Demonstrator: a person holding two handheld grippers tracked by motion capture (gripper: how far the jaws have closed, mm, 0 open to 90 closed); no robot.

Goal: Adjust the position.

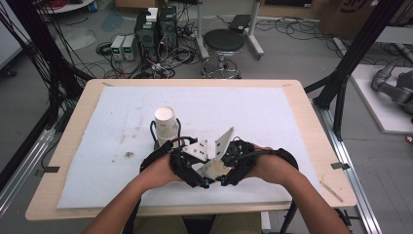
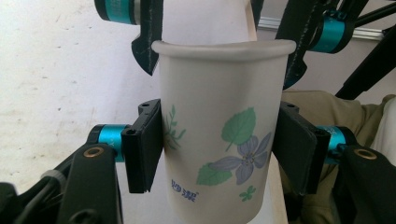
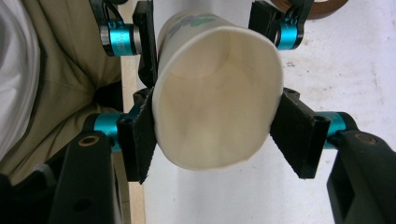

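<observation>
I hold one flowered paper cup (image 2: 219,140) between both grippers, low and centre in the high view, just above the near edge of the counter (image 1: 73,146). My left gripper (image 2: 219,149) pinches the cup's wall across its printed middle, both pads pressed to its sides. My right gripper (image 3: 215,135) clamps the same cup near its rim, squeezing the mouth slightly oval. To pass it cleanly, I judge I should ease one grip before the other pulls, keeping the pressure light so the thin wall doesn't crease, and keep the cup level.

A second paper cup (image 1: 164,124) stands upside down just above my hands in the frame. The counter carries a white foam sheet (image 1: 253,112) with a few dark specks at left. Beyond it, at the top of the frame, are a black stool (image 1: 223,44), tangled cables and power boxes (image 1: 146,39) on a grey floor.
</observation>
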